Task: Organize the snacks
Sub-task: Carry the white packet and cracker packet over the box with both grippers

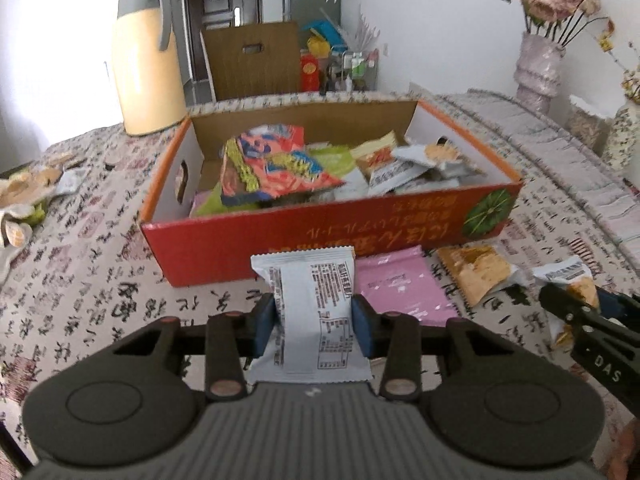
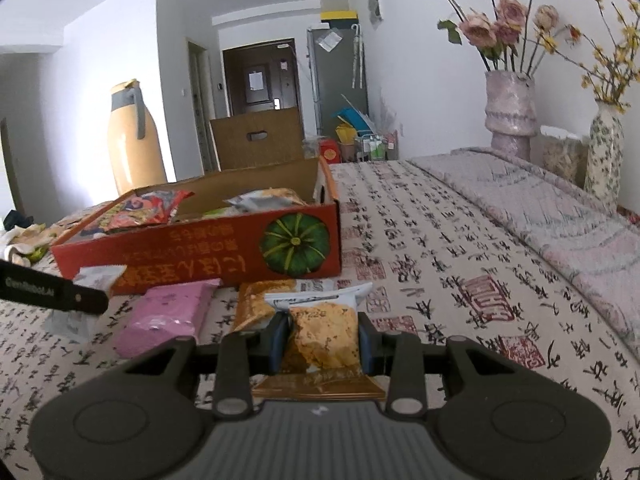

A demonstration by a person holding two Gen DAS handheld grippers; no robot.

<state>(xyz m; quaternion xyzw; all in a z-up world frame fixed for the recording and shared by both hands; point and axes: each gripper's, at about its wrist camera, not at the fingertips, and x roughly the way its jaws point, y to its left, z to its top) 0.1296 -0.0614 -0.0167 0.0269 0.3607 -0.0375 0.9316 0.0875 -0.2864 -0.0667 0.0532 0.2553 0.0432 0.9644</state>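
Observation:
A red cardboard box (image 1: pixel 280 236) with several snack packets inside stands on the table; it also shows in the right wrist view (image 2: pixel 200 244). My left gripper (image 1: pixel 313 322) is shut on a white snack packet (image 1: pixel 316 312), held just in front of the box's near wall. My right gripper (image 2: pixel 322 342) is shut on a yellow cracker packet (image 2: pixel 324 336), low over the table, right of the box's pumpkin picture. In the left wrist view the right gripper (image 1: pixel 576 304) shows at far right. A pink packet (image 1: pixel 400 284) and an orange packet (image 1: pixel 476 272) lie before the box.
A yellow thermos jug (image 1: pixel 144 68) stands behind the box at left. Loose wrappers (image 1: pixel 24 196) lie at the far left. Flower vases (image 2: pixel 512 112) stand at the back right by a folded grey cloth (image 2: pixel 540 208). A brown carton (image 1: pixel 252 60) stands beyond the table.

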